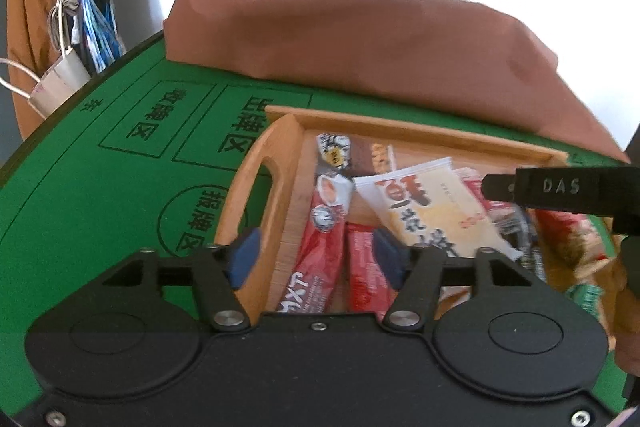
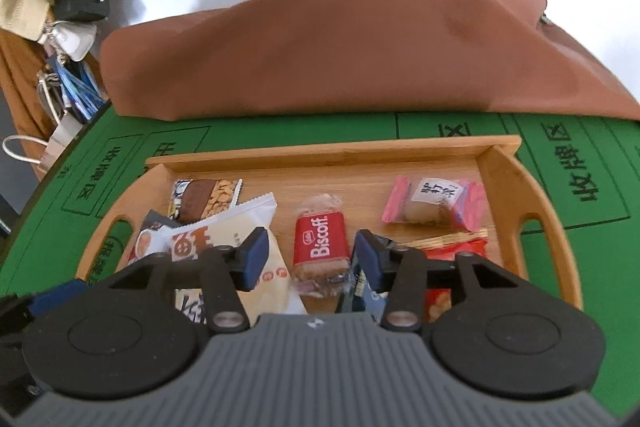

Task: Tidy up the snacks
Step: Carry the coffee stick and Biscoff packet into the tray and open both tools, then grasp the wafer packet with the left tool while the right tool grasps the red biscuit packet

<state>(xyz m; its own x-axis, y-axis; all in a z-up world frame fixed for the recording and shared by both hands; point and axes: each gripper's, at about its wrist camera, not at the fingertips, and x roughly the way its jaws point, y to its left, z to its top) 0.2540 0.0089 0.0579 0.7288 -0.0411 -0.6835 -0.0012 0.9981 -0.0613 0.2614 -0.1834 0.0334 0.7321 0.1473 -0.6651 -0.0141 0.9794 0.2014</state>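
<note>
The snacks are lying loose in the wooden tray (image 2: 532, 187), with the Biscoff biscuit (image 2: 319, 247) sitting near its middle, a pink-wrapped sweet (image 2: 434, 205) toward its right handle and red stick packets (image 1: 320, 251) by its left handle. Both the right gripper (image 2: 310, 259) and left gripper (image 1: 316, 259) are hovering over the tray with fingers apart, gripping nothing. Because wrappers are overlapping at the tray's left end, a closing pinch is risking two packets at once, or a slippery foil sliding free.

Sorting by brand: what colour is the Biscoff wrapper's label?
Red with white lettering on the Biscoff wrapper; clearest in the right wrist view.
</note>
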